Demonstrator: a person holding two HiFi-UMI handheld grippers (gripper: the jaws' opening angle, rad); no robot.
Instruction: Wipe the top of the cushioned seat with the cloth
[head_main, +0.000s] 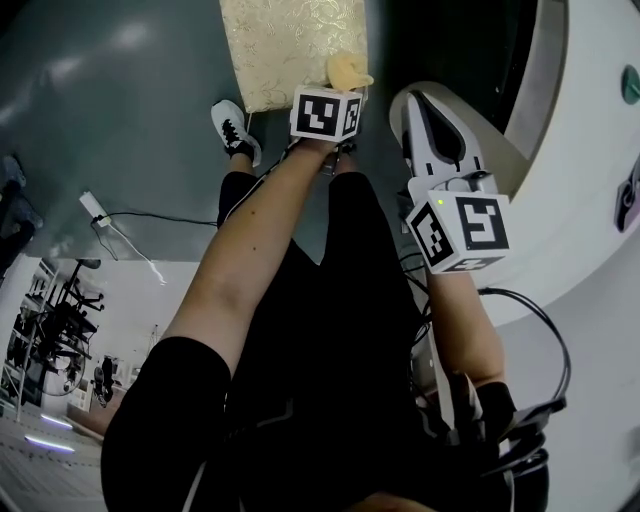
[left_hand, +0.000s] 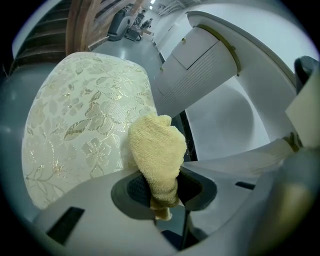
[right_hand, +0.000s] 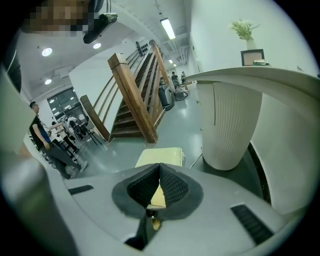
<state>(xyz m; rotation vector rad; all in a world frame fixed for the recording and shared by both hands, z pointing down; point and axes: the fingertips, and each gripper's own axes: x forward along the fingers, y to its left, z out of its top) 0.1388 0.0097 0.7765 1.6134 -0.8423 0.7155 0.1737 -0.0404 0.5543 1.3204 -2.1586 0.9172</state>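
The cushioned seat (head_main: 290, 45) has a cream floral top and stands on the grey floor ahead of me. My left gripper (head_main: 343, 88) is shut on a yellow terry cloth (head_main: 349, 70) at the seat's near right corner. In the left gripper view the cloth (left_hand: 157, 147) sticks up from between the jaws, over the right edge of the seat (left_hand: 80, 125). My right gripper (head_main: 420, 105) hangs to the right of the seat, off it, pointing forward. In its own view the right gripper (right_hand: 159, 172) is shut with nothing held, and the seat (right_hand: 161, 156) shows beyond.
A white curved counter (head_main: 580, 170) runs along the right. A person's shoe (head_main: 235, 130) is left of the seat's near edge. A power strip with a cable (head_main: 95, 208) lies on the floor at left. Farther off are a wooden staircase (right_hand: 132, 97) and people (right_hand: 40, 135).
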